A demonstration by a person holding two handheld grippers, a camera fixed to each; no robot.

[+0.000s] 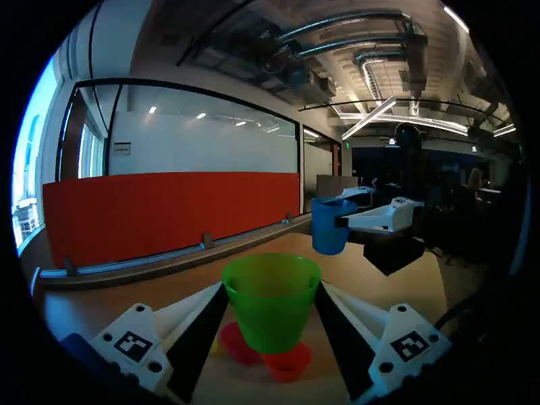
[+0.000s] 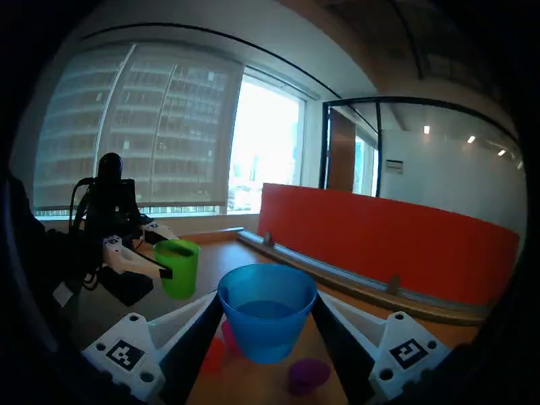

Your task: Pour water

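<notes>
The left gripper view is taken close behind a green cup (image 1: 272, 300) and is faced toward the open office (image 1: 432, 169). The right gripper view is taken close behind a blue cup (image 2: 267, 317) and is faced toward the windows (image 2: 135, 135). Both cups, the table (image 1: 432, 290) and the red partition (image 1: 169, 209) are shared.

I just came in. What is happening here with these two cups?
A person works with two hand-held grippers. The left gripper is shut on a green cup, the right gripper on a blue cup with what looks like water inside. Both cups are upright, raised above the table and apart from each other, so pouring has not begun. A red cup and a purple cup sit on the table below.
</notes>
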